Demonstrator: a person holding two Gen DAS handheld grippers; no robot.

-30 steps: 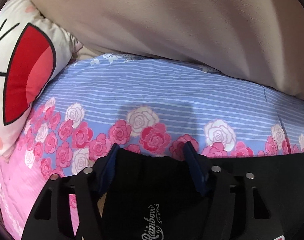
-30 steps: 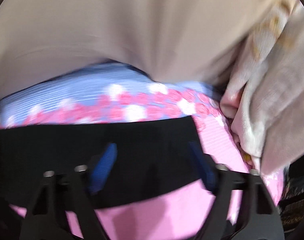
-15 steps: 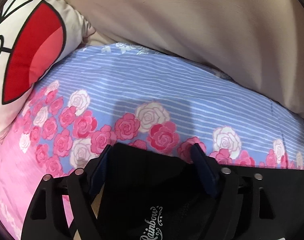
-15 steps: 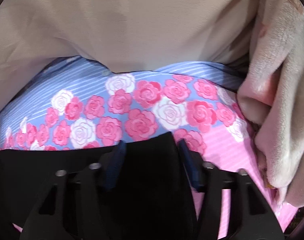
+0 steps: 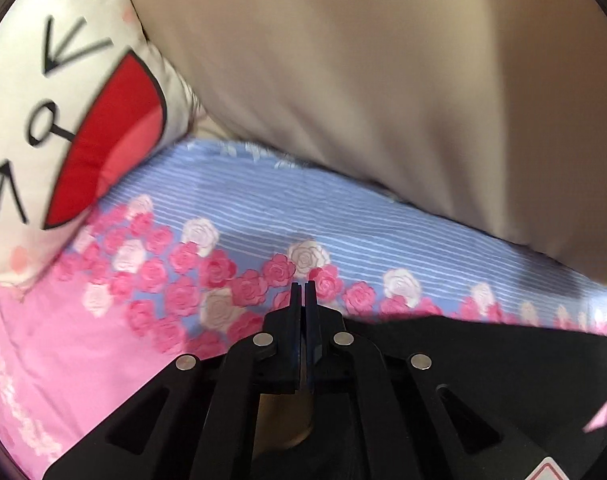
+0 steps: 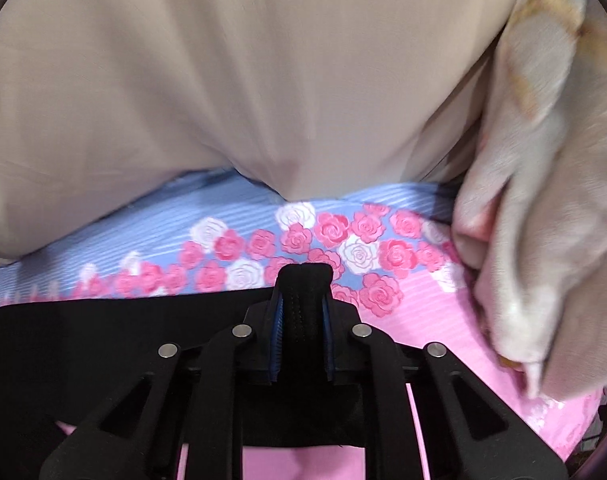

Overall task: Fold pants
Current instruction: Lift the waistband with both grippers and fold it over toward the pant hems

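black fabric pants (image 6: 83, 332) flat on rose-print bedsheet (image 6: 383, 256); right gripper (image 6: 302, 276) clamps a bunched fold (ribbed), left gripper (image 5: 302, 290) pressed together.

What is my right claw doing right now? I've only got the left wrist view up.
Observer: The right claw is shut on the black pants; a fold of the fabric bulges up between its fingers.
Operator: Anything close to it on its right side?
Observer: A crumpled cream blanket is heaped there on the pink part of the floral bedsheet, apart from the claw.
Operator: How does the pants edge run from that claw?
Observer: It runs off to the left, fairly straight, just below the band of roses.
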